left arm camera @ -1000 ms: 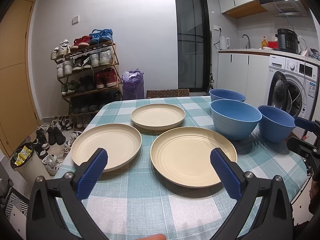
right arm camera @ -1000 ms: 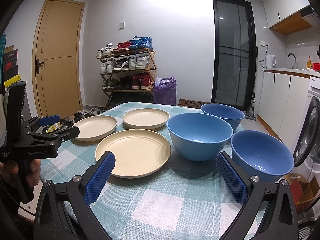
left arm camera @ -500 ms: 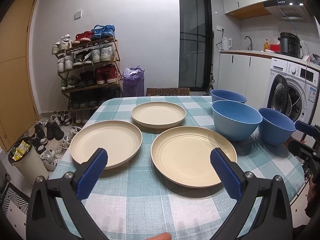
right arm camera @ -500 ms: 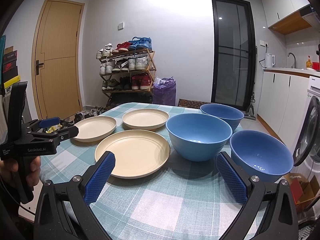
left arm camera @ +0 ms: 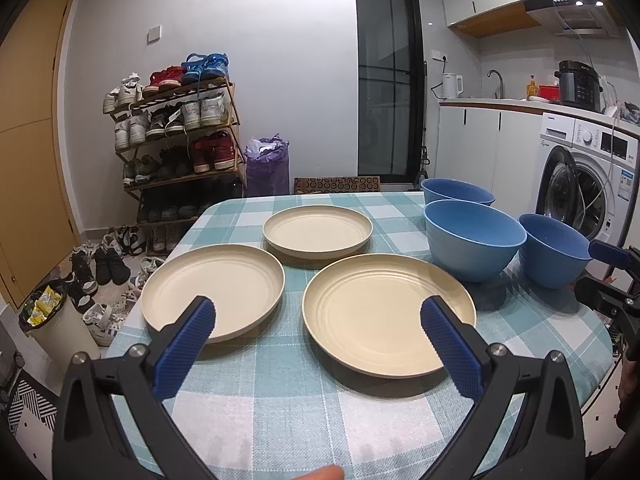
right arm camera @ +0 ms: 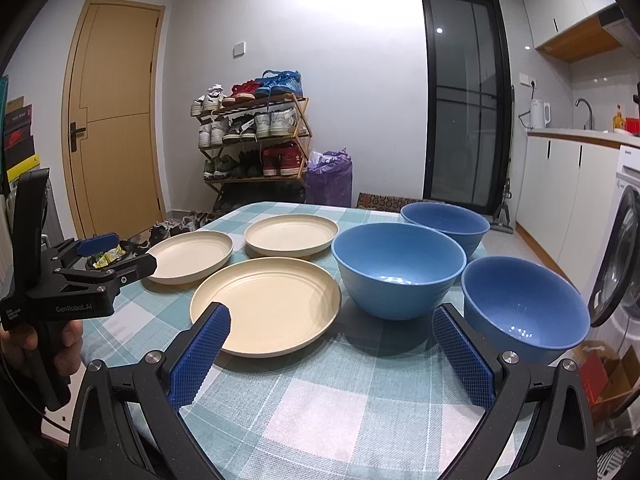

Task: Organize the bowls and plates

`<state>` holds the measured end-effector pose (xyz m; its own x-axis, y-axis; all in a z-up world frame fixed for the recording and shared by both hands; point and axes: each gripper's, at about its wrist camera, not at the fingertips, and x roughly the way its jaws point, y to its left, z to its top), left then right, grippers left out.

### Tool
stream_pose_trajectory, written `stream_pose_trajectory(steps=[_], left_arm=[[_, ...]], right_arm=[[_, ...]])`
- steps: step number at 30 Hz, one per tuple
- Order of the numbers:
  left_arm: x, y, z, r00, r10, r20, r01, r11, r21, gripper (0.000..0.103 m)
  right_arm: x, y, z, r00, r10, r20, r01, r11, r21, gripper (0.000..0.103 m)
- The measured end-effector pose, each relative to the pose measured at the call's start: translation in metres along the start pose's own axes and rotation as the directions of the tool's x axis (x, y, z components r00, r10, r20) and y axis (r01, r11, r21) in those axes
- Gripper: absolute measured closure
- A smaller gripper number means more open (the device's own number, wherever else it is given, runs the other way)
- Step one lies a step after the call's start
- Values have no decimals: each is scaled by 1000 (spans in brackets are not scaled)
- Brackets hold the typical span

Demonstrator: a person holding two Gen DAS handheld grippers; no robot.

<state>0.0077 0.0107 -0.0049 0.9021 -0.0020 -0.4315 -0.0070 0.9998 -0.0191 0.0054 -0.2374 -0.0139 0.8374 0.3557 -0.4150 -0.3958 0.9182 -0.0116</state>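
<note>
Three cream plates lie on the checked table: a large near plate (left arm camera: 388,312) (right arm camera: 266,304), a left plate (left arm camera: 214,288) (right arm camera: 192,254) and a far plate (left arm camera: 318,230) (right arm camera: 292,234). Three blue bowls stand to their right: a middle bowl (left arm camera: 474,238) (right arm camera: 398,270), a far bowl (left arm camera: 458,192) (right arm camera: 446,224) and a near right bowl (left arm camera: 554,248) (right arm camera: 524,312). My left gripper (left arm camera: 318,342) is open and empty above the table's near edge, before the plates. My right gripper (right arm camera: 330,348) is open and empty, before the large plate and the near right bowl.
The table (left arm camera: 288,408) has a teal and white checked cloth. A shoe rack (left arm camera: 176,140) and a purple bag (left arm camera: 268,168) stand behind it. A washing machine (left arm camera: 580,184) is at the right. A bin (left arm camera: 52,320) stands on the floor at the left.
My left gripper has drawn back and risen a little, so the plates sit slightly farther off. My right gripper has hardly moved. Both stay open.
</note>
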Motion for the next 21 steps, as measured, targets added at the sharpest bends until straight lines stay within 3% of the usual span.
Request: stream_pose_trajectory(steps=[11, 21], left_arm=[[22, 16, 5, 998, 2, -55, -4, 1000, -29, 0], [27, 25, 32, 999, -31, -35, 29, 998, -48, 0]], right_arm=[[17, -10, 11, 999, 3, -44, -1, 999, 36, 0], [29, -5, 50, 999, 8, -43, -9, 1000, -17, 0]])
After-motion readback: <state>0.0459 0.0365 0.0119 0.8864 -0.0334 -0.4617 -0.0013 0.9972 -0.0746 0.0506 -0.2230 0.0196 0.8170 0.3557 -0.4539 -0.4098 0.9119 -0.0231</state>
